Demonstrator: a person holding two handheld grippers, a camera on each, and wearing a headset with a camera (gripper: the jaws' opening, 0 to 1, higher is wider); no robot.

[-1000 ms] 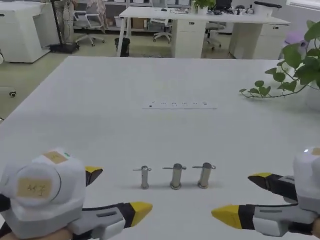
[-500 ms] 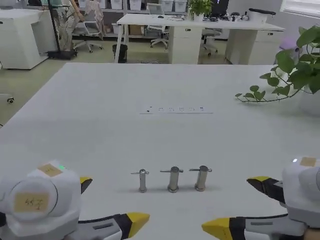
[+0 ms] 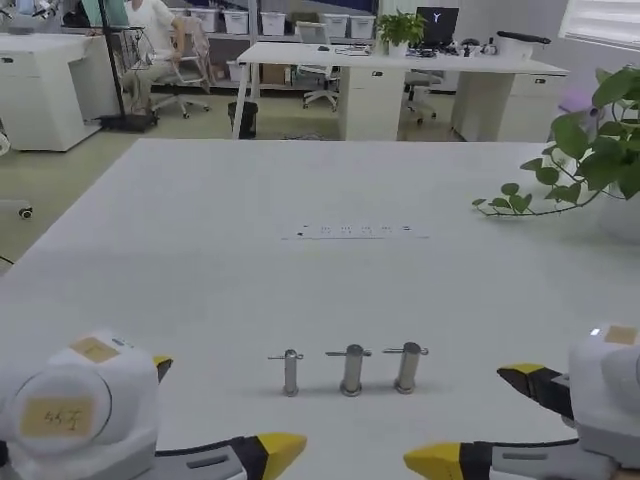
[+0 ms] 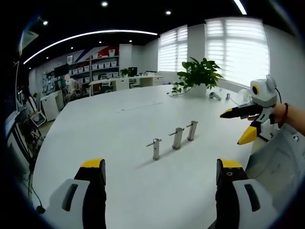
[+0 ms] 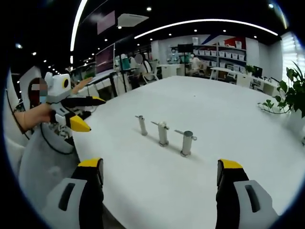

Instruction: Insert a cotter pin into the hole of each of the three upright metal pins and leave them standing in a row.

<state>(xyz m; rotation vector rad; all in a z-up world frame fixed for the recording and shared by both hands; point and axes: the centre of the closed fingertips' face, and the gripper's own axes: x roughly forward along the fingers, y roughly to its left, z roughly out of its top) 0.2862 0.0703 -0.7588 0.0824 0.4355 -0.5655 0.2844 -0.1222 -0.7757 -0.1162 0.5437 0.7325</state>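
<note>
Three upright metal pins stand in a row on the white table: left pin, middle pin, right pin. Each has a thin cotter pin crossing its top. The left gripper view also shows the row of pins, and so does the right gripper view. My left gripper is open, near and to the left of the row, holding nothing. My right gripper is open, near and to the right, also holding nothing. Neither touches a pin.
A pale strip with small marks lies flat on the table beyond the pins. A trailing green plant hangs over the far right edge. Desks, chairs and a seated person are behind the table.
The head camera has shifted a little, so the pins sit slightly lower in frame. Both grippers have drawn back toward the near edge, still open. The pins have not moved.
</note>
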